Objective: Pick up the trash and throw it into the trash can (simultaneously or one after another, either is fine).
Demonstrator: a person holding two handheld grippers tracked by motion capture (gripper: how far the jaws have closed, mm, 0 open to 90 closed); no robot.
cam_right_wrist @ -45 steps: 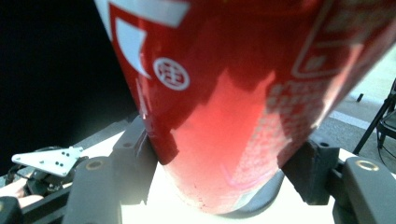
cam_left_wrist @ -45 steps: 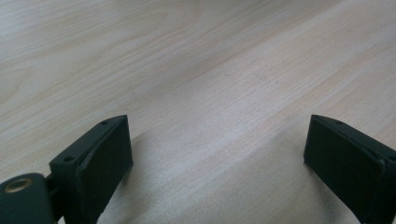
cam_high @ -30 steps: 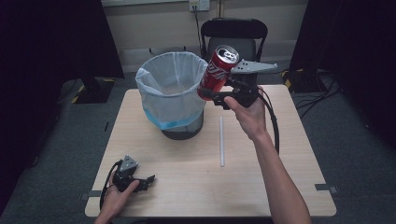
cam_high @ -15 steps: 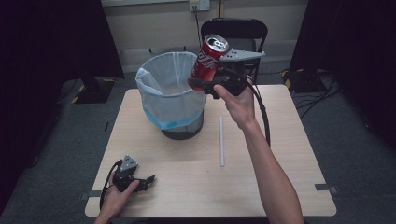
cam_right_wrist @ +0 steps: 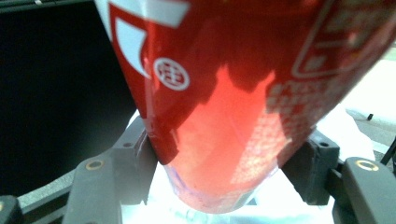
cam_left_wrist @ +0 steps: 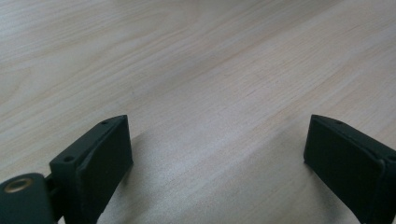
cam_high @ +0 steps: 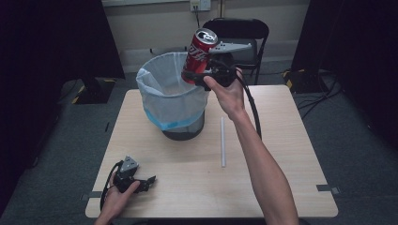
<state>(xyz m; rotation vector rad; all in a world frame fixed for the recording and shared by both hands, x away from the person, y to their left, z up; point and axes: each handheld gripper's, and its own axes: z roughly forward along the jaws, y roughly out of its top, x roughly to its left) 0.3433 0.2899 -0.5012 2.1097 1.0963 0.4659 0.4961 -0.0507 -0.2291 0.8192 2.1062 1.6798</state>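
A: Starting at the left and taking the bin (cam_high: pixel 173 101) as our mark, what do we have?

B: Our left gripper (cam_high: pixel 149 181) lies on the table (cam_high: pixel 281 154), well short of the bin and off to its left, near the table's front edge. In the left gripper view (cam_left_wrist: pixel 217 149) its two jaws stand spread wide with bare wood between them; they pinch nothing.

A: And the bin itself?

B: It stands upright on the far left part of the table, lined with a pale bag whose edge is folded over the rim.

A: Where is the can (cam_high: pixel 199 55)?

B: We hold it up in the air over the bin's right rim, tilted, its silver top leaning up and away from us. It is red with white lettering.

A: How does our right gripper (cam_high: pixel 195 77) sit on it?

B: It is clamped on the can's lower end. In the right gripper view (cam_right_wrist: pixel 219 154) both black jaws press against the red sides, and the white bag shows below the can's bottom.

A: Anything to the right of the bin?

B: A white straw (cam_high: pixel 223 142) lies flat on the table just right of the bin, pointing from the bin's side toward us. Behind the bin, past the table, stands a dark chair (cam_high: pixel 244 33).
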